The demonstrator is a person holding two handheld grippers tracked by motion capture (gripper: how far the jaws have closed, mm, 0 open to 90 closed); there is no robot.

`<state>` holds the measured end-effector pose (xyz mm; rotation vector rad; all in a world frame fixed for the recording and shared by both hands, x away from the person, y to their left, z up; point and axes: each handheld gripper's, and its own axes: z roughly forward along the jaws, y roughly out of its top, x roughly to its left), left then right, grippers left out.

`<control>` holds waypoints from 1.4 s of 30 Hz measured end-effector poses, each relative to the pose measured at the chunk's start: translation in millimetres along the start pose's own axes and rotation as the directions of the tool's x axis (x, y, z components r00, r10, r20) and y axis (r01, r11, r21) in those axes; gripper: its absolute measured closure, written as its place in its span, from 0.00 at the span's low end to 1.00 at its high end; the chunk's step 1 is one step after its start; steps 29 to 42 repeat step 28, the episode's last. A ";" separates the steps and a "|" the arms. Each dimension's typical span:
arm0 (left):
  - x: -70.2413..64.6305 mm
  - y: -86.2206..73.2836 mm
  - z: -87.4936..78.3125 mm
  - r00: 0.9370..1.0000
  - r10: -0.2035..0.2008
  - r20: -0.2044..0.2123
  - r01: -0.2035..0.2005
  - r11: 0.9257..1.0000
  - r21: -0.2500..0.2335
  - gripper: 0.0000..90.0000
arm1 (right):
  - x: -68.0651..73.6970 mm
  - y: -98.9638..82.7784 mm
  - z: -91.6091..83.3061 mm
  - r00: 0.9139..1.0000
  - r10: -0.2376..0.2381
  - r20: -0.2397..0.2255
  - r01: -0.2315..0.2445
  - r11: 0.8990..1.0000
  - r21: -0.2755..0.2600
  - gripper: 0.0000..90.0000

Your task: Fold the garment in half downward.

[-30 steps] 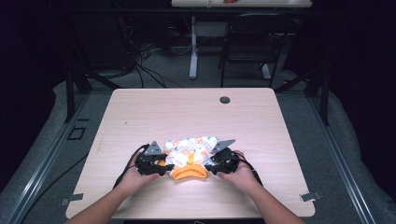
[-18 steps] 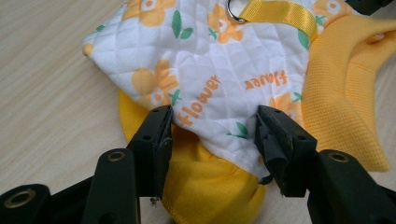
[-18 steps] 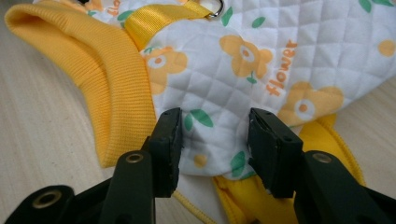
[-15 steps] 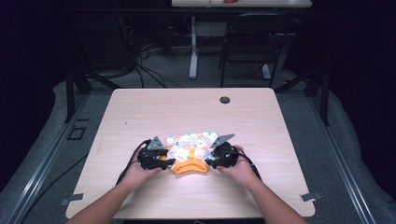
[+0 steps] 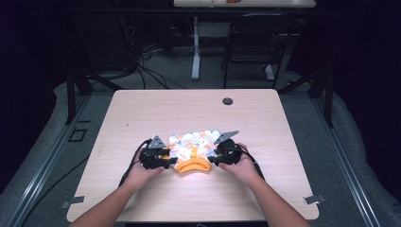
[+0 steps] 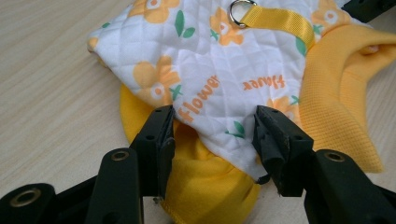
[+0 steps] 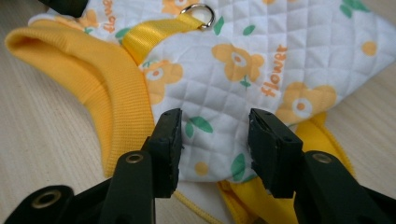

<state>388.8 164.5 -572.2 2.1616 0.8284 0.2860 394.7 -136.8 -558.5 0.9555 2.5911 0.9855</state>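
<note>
We see a small quilted garment (image 5: 195,150), white with orange flowers and an orange ribbed collar, lying on the wooden table (image 5: 142,113) in the lower middle of the high view, between the two hands. The left gripper (image 5: 166,161) sits at the garment's left edge in that frame and the right gripper (image 5: 213,158) at its right edge.

In the left gripper view our two black jaws rise from the bottom of the frame and stand wide apart. They have just been closing a little, with the garment's (image 6: 219,70) white corner and the yellow lining under it lying in the gap between them. The right-hand jaw touches the white hem at the lower middle of the frame; the left-hand jaw sits against the yellow fabric. We do not see the cloth pinched.

In the right gripper view the jaws also stand well apart, straddling a white quilted edge of the garment (image 7: 261,60) at the lower centre. Whether their inner faces press the cloth we cannot tell. A metal ring (image 7: 200,14) on a yellow strap (image 7: 149,32) lies toward the top of the frame
</note>
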 end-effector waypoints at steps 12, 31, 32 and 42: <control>-7.6 0.9 -39.2 1.000 -0.020 -0.024 0.018 0.998 -0.059 0.54 | 17.3 -2.8 -40.6 0.997 -0.015 0.070 0.018 0.999 -0.046 0.61; -23.9 -27.2 -56.2 0.999 -0.010 0.044 0.013 0.997 -0.074 0.54 | 39.1 -40.6 -55.0 0.998 0.017 0.068 -0.011 0.996 -0.085 0.59; -23.9 -27.2 -56.2 0.999 -0.010 0.044 0.013 0.997 -0.074 0.54 | 39.1 -40.6 -55.0 0.998 0.017 0.068 -0.011 0.996 -0.085 0.59; -23.9 -27.2 -56.2 0.999 -0.010 0.044 0.013 0.997 -0.074 0.54 | 39.1 -40.6 -55.0 0.998 0.017 0.068 -0.011 0.996 -0.085 0.59</control>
